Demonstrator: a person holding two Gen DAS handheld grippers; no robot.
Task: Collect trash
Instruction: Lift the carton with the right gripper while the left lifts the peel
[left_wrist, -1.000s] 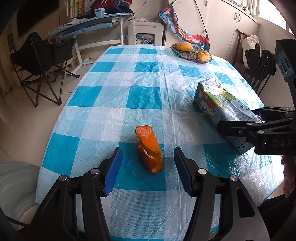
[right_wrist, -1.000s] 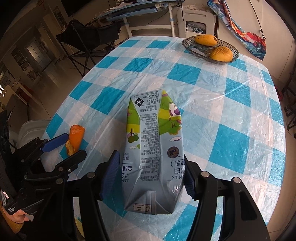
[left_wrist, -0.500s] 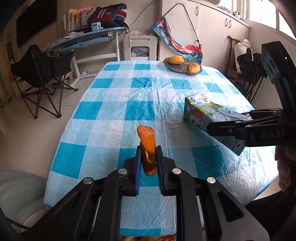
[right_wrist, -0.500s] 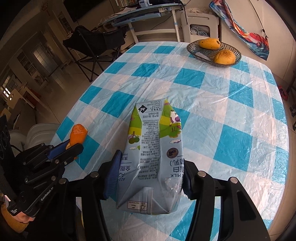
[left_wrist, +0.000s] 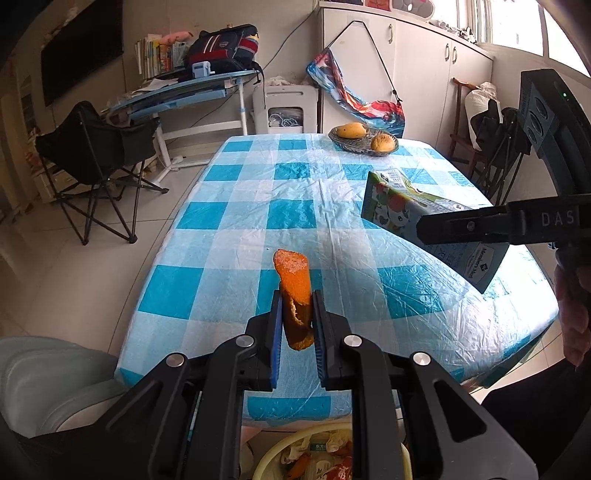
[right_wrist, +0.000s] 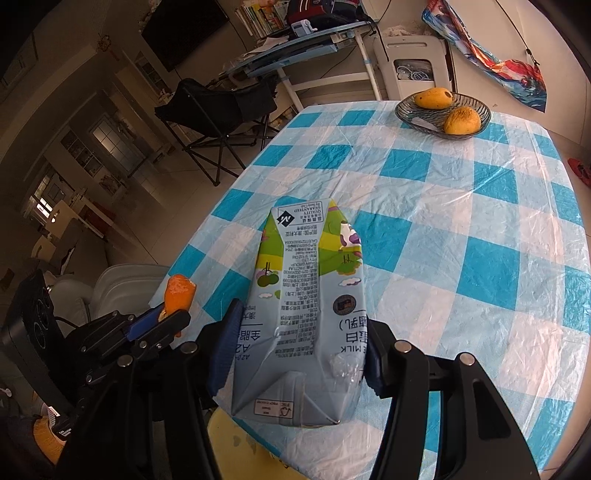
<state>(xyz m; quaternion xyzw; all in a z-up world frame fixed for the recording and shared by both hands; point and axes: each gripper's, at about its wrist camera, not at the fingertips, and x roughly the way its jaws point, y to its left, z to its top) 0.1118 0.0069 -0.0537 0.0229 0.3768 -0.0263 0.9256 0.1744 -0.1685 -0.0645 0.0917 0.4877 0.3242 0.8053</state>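
Left gripper (left_wrist: 297, 325): blue pads clamped flat on orange peel (left_wrist: 294, 291), lower half pinched, upper half sticking up past fingertips; peel clear of surface (left_wrist: 236, 221), hanging over near edge. Same peel (right_wrist: 178, 295) visible from right wrist camera at lower left, held in left gripper (right_wrist: 162, 321), beside and left of carton.

Right gripper (right_wrist: 295, 354): pads pressed against both long sides of milk carton (right_wrist: 306, 288), clamped near its folded end; carton lying lengthwise along fingers, printed text face up, far end pointing at table centre. From left wrist camera, carton (left_wrist: 406, 206) tilted, far end raised off checked cloth, right gripper finger (left_wrist: 480, 225) across its side. Person's hand (left_wrist: 572, 306) partly visible at right frame edge, behind that gripper.

Below left gripper, past surface edge: pale yellow bin (left_wrist: 332, 458) with mixed scraps inside; contents too cropped to identify, possibly wrappers and peel. Yellow rim (right_wrist: 236, 443) also showing under carton in right view.

Far end of surface: dark glass bowl (right_wrist: 476, 107) holding two mangoes (right_wrist: 461, 120). Well apart from both grippers. Folding chair (left_wrist: 96, 155) on floor left of table; blue-and-white checked cloth otherwise bare
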